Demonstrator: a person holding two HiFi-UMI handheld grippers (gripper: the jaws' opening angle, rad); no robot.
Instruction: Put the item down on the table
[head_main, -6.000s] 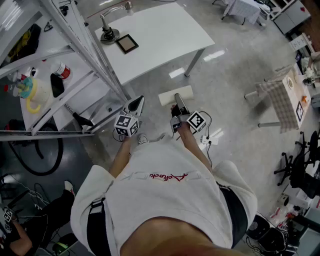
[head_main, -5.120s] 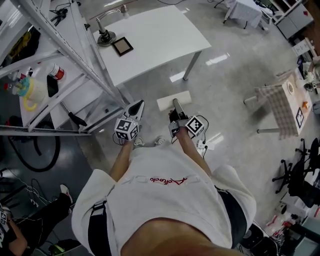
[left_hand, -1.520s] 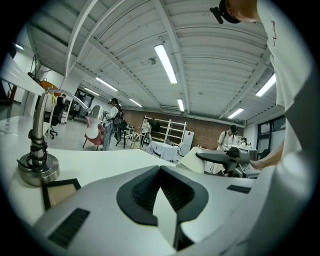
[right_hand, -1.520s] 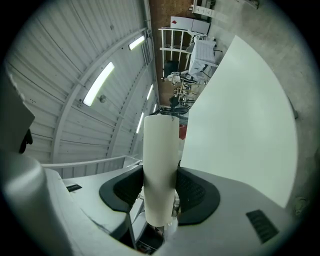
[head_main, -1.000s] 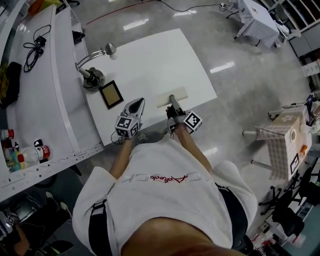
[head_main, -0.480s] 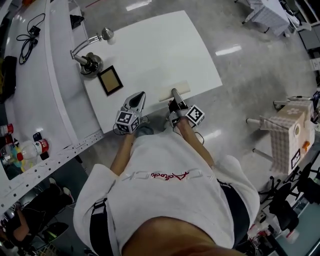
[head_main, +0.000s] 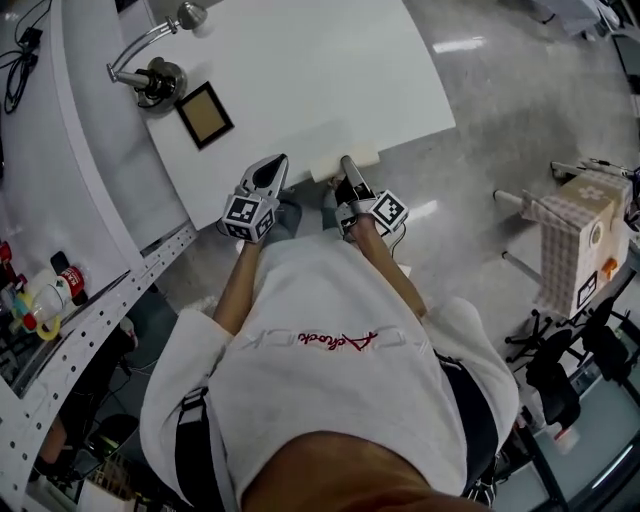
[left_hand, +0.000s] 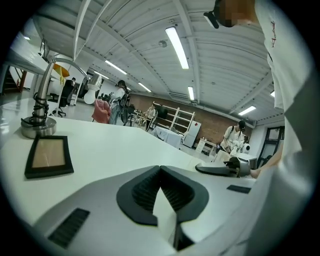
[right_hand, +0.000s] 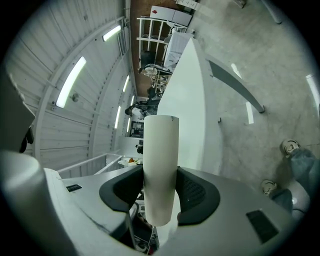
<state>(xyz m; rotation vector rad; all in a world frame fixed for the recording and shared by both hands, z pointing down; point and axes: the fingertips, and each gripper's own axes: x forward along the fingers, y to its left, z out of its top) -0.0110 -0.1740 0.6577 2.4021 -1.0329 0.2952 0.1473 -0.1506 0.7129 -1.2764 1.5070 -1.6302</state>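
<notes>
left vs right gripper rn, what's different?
Load: the left gripper has its fingers closed together on nothing; the right gripper has its fingers clamped on a cream block.
Pose: the left gripper lies flat; the right gripper is rolled onto its side.
Shared: both are at the near edge of the white table and point across it.

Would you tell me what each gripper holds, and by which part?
The right gripper holds a cream slab about midway along its length, fingers on its flat faces; the left gripper holds nothing.
</notes>
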